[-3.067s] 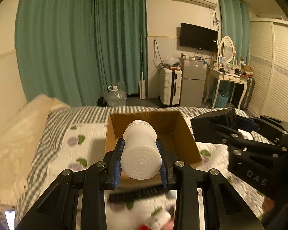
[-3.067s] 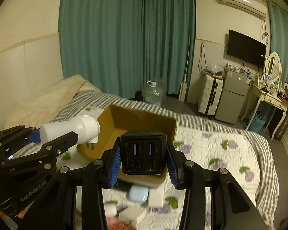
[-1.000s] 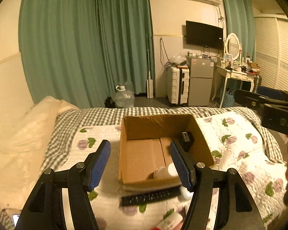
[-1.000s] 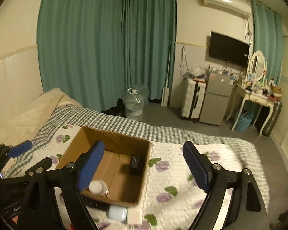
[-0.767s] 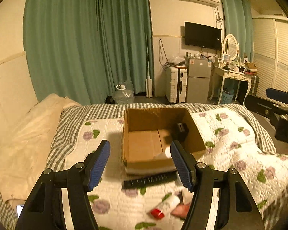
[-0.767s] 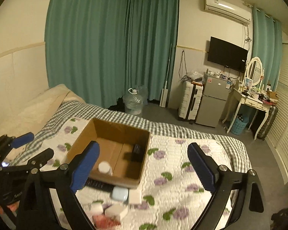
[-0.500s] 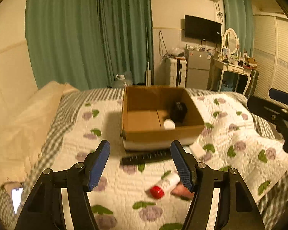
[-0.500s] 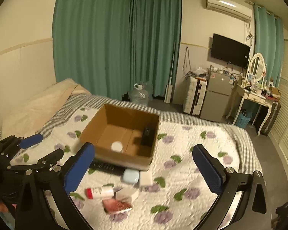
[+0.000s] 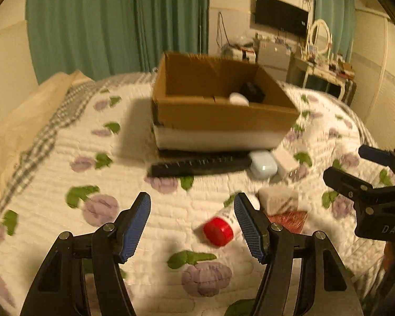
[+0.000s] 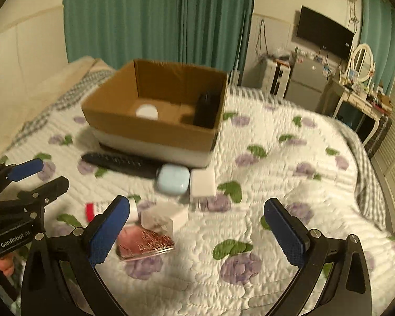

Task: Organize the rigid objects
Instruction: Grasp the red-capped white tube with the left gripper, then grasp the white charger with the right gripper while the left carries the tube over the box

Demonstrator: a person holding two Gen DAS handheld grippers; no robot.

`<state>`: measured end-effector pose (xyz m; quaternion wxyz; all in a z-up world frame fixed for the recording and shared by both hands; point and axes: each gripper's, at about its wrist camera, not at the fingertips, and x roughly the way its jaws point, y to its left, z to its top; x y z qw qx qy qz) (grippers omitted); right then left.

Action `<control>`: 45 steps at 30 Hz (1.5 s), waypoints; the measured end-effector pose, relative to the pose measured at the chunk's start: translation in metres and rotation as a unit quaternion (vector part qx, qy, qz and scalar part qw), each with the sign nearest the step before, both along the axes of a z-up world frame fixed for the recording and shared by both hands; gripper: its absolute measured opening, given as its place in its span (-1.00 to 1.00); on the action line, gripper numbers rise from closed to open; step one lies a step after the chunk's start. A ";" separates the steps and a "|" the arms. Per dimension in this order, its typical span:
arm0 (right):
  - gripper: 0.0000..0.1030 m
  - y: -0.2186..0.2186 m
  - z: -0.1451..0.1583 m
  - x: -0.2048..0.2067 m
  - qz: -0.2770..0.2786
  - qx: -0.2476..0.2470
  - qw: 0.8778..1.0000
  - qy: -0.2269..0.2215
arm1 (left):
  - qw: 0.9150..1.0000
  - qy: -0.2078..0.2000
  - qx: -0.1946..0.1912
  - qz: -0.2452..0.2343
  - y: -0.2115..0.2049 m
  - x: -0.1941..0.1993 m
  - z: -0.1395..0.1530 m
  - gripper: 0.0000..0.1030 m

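A brown cardboard box (image 9: 223, 119) (image 10: 155, 130) stands on the floral quilt and holds a white bottle (image 10: 146, 111) and a black charger (image 10: 206, 109). In front of it lie a black remote (image 9: 197, 166) (image 10: 118, 161), a pale blue case (image 9: 263, 167) (image 10: 173, 179), a white adapter (image 10: 202, 183), a white block (image 10: 163, 218), a pink flat case (image 10: 144, 245) and a red-capped tube (image 9: 218, 230). My left gripper (image 9: 192, 226) is open and empty, low over the quilt just left of the tube. My right gripper (image 10: 197, 231) is open wide and empty, above the block and pink case.
The bed's quilt (image 10: 276, 184) spreads to the right. A pillow (image 9: 18, 115) lies at the left. Green curtains (image 10: 155, 18), a TV, a small fridge and a dressing table (image 10: 360, 97) stand beyond the bed.
Both grippers let go of the bottle and the charger into the box, drew back, and have dropped low toward the loose items in front of the box.
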<state>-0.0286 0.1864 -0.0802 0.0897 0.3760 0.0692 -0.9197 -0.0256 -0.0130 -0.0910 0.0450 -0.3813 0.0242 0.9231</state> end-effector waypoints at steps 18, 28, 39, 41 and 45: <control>0.99 0.016 -0.035 -0.021 -0.017 -0.020 0.999 -0.044 | 0.990 -0.089 -0.067 -0.091 0.051 -0.037 -0.065 0.33; 0.99 0.016 -0.033 -0.018 -0.021 -0.014 0.999 -0.039 | 0.986 -0.099 -0.034 -0.129 0.046 -0.029 -0.061 -0.18; 0.99 -0.018 -0.046 -0.025 0.010 0.011 0.998 -0.063 | 0.999 -0.028 -0.019 -0.014 0.000 -0.018 -0.016 -0.30; 0.99 -0.025 -0.053 -0.030 0.010 0.015 0.997 -0.075 | 0.999 -0.032 -0.014 -0.006 -0.006 -0.019 -0.016 -0.30; 0.99 -0.038 -0.067 -0.040 0.010 0.025 0.995 -0.096 | 0.999 -0.031 -0.019 -0.008 -0.002 -0.020 -0.018 -0.30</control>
